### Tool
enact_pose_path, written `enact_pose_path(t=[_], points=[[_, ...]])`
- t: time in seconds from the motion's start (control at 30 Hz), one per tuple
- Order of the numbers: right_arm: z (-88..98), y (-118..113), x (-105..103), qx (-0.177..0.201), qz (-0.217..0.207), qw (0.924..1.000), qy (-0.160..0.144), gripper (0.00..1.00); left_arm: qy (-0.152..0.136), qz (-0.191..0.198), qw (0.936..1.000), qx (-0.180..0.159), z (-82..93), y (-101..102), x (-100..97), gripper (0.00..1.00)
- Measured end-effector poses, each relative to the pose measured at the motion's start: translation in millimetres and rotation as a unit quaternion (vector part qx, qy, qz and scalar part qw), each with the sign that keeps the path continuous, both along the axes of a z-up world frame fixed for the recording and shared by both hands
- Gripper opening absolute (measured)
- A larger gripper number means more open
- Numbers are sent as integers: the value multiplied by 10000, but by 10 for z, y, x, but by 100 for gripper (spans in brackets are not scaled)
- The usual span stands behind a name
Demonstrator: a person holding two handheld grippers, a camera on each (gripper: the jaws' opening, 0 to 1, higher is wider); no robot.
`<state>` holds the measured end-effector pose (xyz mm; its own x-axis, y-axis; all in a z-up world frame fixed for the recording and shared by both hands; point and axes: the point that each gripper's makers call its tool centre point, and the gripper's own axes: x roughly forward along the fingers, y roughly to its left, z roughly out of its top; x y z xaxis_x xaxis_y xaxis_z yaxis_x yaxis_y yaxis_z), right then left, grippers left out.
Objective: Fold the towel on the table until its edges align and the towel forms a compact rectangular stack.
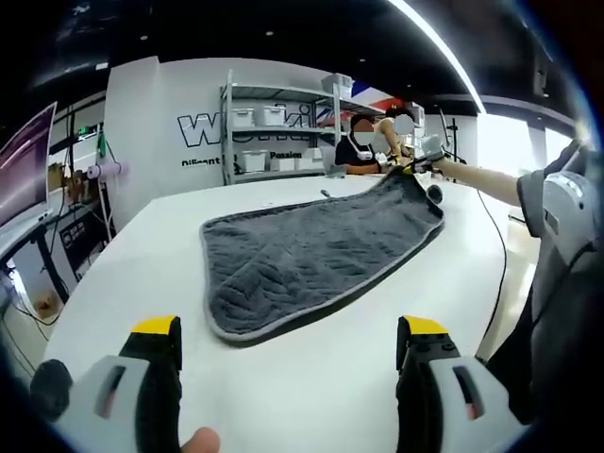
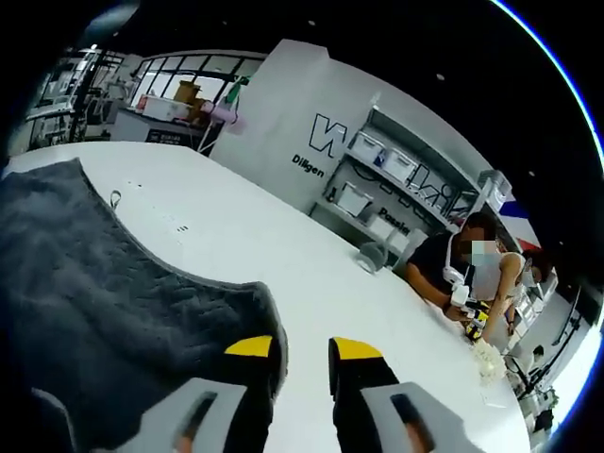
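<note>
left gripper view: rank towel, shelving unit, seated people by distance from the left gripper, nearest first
1. Towel: on the white table, just ahead of the left gripper.
2. Seated people: at the table's far edge.
3. Shelving unit: against the back wall, behind them.

In the left gripper view the towel (image 1: 316, 250) lay spread on the table (image 1: 170, 236) at mid-frame, its far corner running to the upper right, where the right gripper (image 1: 422, 160) met it. The left gripper (image 1: 288, 344) stood at the bottom of the frame, short of the towel's near edge. A shelving rack (image 1: 274, 127) stood behind the table at upper centre. In the right gripper view the towel (image 2: 85, 283) filled the lower left, its corner at the right gripper (image 2: 302, 351), bottom centre.
</note>
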<state>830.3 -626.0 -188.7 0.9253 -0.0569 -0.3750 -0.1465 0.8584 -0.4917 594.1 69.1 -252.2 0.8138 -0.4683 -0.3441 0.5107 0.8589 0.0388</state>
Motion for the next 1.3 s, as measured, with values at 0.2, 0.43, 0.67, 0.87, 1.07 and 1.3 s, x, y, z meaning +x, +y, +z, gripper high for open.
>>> enact_pose_path(t=[0.2,0.43,0.67,0.87,1.07,1.3], points=[[5,6,-30,64,11,10000,9,24,-5,-12,10000,-5,4,-6,-3,99],[-82,26,-70,403,65,9991,135,30,4,-32,10000,2,0,-16,-7,99],[-124,-36,-102,367,38,9991,187,33,-2,-43,10000,2,1,-22,-6,99],[-115,-25,-158,352,56,9992,179,33,3,-70,10000,-1,-11,-47,-3,99],[-113,-29,-216,311,56,9993,184,32,-5,-89,10000,-10,-10,-64,-8,99],[-132,-33,-298,342,58,9992,210,33,-7,-101,9999,-10,-15,-66,-19,99]])
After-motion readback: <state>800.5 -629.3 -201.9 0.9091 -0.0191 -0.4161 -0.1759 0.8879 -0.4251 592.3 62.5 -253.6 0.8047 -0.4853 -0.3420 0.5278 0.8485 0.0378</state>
